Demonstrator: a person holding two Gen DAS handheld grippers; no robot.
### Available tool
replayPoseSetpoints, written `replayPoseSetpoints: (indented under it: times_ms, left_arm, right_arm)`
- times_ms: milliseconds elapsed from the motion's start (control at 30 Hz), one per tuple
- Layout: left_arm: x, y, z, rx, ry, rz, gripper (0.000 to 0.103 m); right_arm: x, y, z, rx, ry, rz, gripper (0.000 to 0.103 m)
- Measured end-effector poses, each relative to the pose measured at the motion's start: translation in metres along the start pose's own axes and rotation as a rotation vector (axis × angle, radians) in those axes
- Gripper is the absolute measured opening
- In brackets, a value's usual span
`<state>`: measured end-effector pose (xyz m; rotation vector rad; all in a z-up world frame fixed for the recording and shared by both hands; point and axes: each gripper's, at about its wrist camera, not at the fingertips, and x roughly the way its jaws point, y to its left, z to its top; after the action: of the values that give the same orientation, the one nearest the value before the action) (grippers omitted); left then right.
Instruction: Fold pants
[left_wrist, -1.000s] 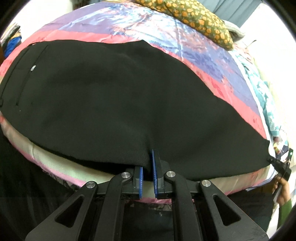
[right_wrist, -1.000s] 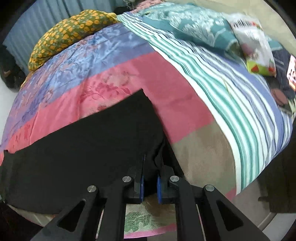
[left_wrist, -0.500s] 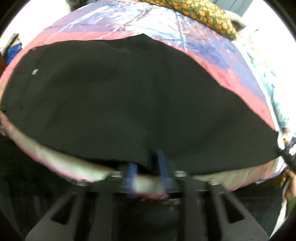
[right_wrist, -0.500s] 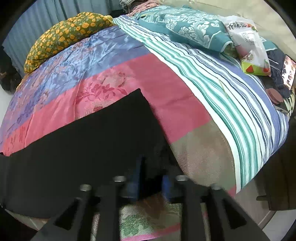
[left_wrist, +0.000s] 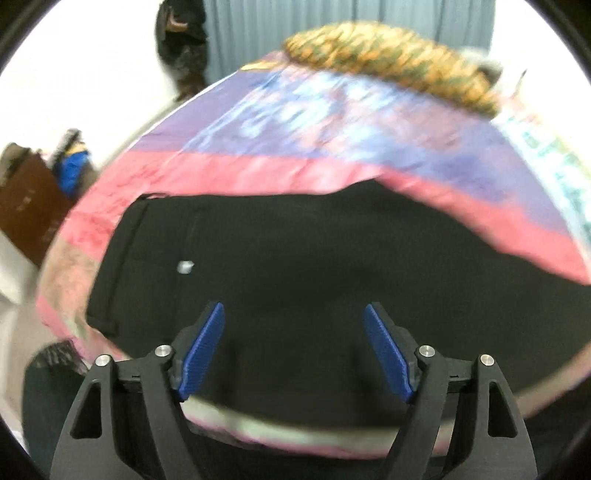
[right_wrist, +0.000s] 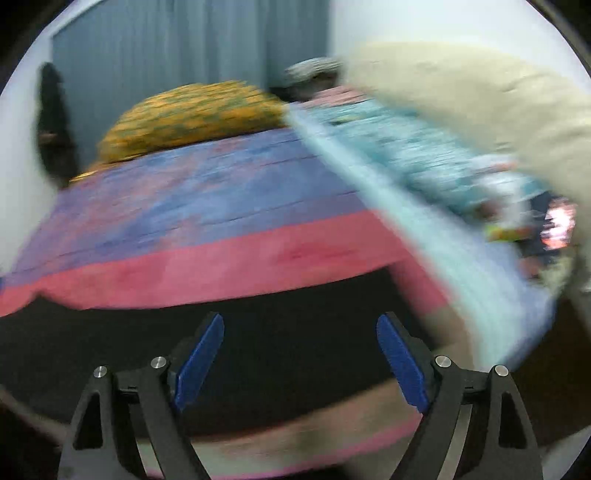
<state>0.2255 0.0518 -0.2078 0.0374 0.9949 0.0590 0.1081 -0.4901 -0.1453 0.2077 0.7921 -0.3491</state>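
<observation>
Both grippers were clamped on the pants' near edge a second ago; now I have the left gripper (left_wrist: 295, 347) and the right gripper (right_wrist: 299, 354) spread wide, holding nothing, pulled back above the cloth, both views motion-blurred. The black pants (left_wrist: 314, 280) lie flat on the bed (left_wrist: 258, 173) along its near edge. Their long axis runs left-right, waistband at the left end in the left view.
</observation>
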Motion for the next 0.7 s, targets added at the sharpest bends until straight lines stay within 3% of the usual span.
replayPoseSetpoints:
  times_ms: [67, 100, 267, 367, 433, 533, 600, 667, 700]
  left_arm:
    - [0.025, 0.011, -0.009, -0.014, 0.087, 0.051, 0.059]
    - [0.031, 0.021, -0.018, -0.038, 0.097, 0.055, 0.059]
    - [0.02, 0.03, -0.033, -0.007, 0.061, 0.071, 0.06]
    - [0.015, 0.033, -0.036, -0.027, 0.058, 0.074, 0.063]
    - [0.006, 0.034, -0.038, -0.049, 0.051, 0.08, 0.066]
    - [-0.012, 0.022, -0.036, -0.032, -0.024, 0.019, 0.074]
    - [-0.021, 0.007, -0.034, 0.017, -0.083, -0.001, 0.085]
    - [-0.021, -0.012, -0.036, 0.093, -0.109, -0.008, 0.088]
    - [-0.013, -0.024, -0.038, 0.147, -0.085, 0.009, 0.088]
  right_arm:
    - [0.012, 0.053, -0.018, -0.037, 0.042, 0.106, 0.085]
    - [0.017, 0.073, -0.026, -0.058, 0.057, 0.136, 0.085]
    - [0.047, 0.152, -0.076, -0.144, 0.11, 0.237, 0.085]
    - [0.077, 0.164, -0.1, -0.178, 0.236, 0.231, 0.086]
    - [0.078, 0.165, -0.102, -0.22, 0.198, 0.229, 0.09]
    - [0.08, 0.166, -0.106, -0.219, 0.194, 0.248, 0.097]
    - [0.08, 0.168, -0.109, -0.231, 0.179, 0.238, 0.1]
    - [0.08, 0.172, -0.112, -0.236, 0.173, 0.233, 0.103]
    - [0.078, 0.174, -0.113, -0.236, 0.173, 0.233, 0.103]
